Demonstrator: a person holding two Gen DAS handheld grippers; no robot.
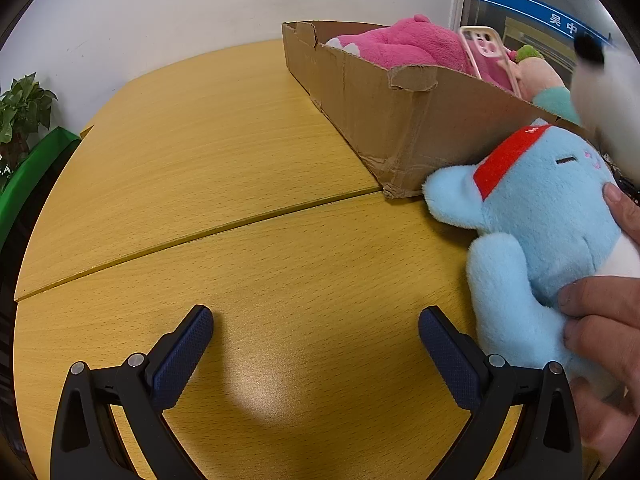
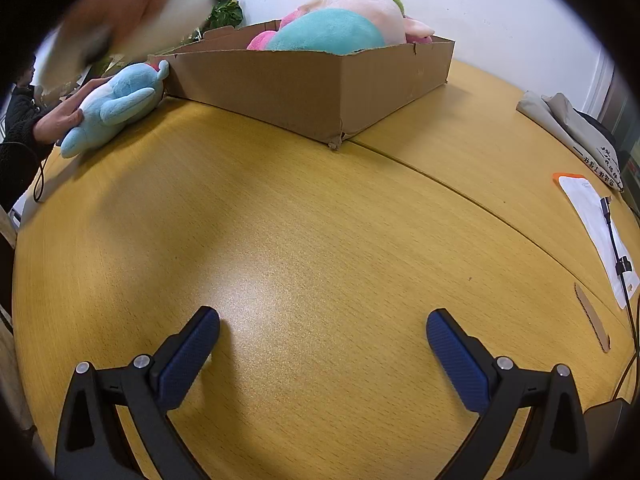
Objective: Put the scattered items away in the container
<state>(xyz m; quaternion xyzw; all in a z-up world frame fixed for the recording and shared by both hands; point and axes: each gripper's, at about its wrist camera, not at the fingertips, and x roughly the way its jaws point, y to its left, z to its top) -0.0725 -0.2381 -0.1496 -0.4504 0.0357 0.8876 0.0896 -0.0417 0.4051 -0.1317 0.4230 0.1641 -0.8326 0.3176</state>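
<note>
Red headband (image 1: 504,158), lettering unreadable

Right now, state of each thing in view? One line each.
left claw: open, empty, over the table.
right claw: open, empty.
cardboard box: open-topped, torn rim, holding plush toys.
pink plush: inside the box.
blue plush: outside, against the box wall, a hand on it.

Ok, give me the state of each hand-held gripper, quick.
Left hand-held gripper: open, holding nothing, over the table.
Right hand-held gripper: open, holding nothing, over the table.
</note>
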